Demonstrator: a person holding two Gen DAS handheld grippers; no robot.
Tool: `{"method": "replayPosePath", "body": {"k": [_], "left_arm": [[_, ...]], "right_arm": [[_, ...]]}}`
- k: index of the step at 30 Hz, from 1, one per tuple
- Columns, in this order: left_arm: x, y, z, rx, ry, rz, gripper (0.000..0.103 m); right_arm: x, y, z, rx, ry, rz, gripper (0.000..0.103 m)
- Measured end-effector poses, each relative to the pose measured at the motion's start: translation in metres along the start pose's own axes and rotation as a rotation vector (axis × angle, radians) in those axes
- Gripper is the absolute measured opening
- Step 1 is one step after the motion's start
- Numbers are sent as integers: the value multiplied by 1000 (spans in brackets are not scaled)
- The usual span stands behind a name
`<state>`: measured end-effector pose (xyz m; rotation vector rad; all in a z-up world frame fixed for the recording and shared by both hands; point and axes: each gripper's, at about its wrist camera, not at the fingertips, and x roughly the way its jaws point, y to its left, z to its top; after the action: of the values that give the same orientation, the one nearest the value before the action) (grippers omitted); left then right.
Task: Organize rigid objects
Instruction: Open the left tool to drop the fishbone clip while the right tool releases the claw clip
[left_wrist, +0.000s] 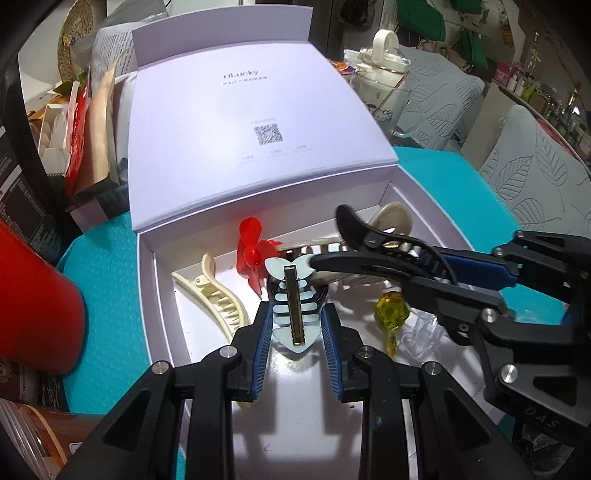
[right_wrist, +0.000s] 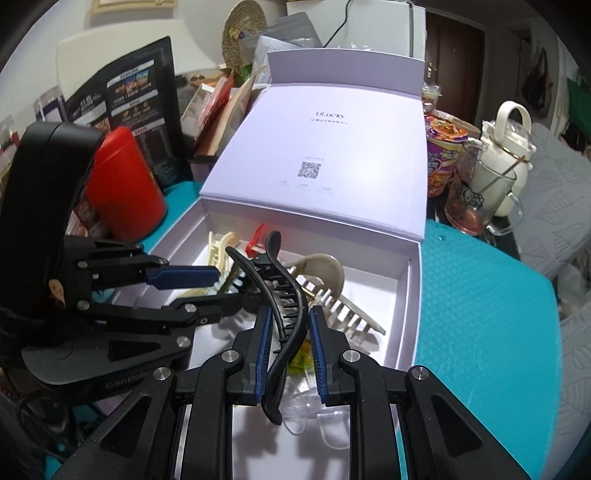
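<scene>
My left gripper (left_wrist: 295, 317) jaws clamp the fishbone clip (left_wrist: 293, 299) by its thin ribs; light, brittle; right gripper (right_wrist: 287, 332) jaws clamp the black clip (right_wrist: 284, 295): stiff, slick, held mid-spine over the box (right_wrist: 413, 295).

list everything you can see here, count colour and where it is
box: 1, pale lilac, open on the mat, lid folded back
fishbone clip: 1, pale blue, held over the box
black clip: 1, black, held over the box
cream claw clips: 2, cream, in the box, left and back
red clip: 1, red, in the box at the back
yellow piece: 1, clear yellow, in the box
mat: 1, teal, under the box
red canister: 1, red, left of the box
glass mug: 1, clear, right of the lid
noodle cup: 1, purple, behind the mug
left gripper: 1, black and blue, shut on the fishbone clip
right gripper: 1, black and blue, shut on the black clip
</scene>
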<state>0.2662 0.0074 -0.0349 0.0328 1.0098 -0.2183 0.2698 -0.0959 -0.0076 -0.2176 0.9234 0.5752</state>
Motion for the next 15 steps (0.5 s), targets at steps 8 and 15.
{"method": "replayPosePath", "body": {"k": [8, 15], "left_arm": [[11, 4, -2, -20, 42, 22, 27], [17, 3, 2, -35, 63, 37, 27]], "right_arm": [[5, -1, -2, -6, 39, -6, 21], [7, -3, -3, 7, 54, 13, 21]]}}
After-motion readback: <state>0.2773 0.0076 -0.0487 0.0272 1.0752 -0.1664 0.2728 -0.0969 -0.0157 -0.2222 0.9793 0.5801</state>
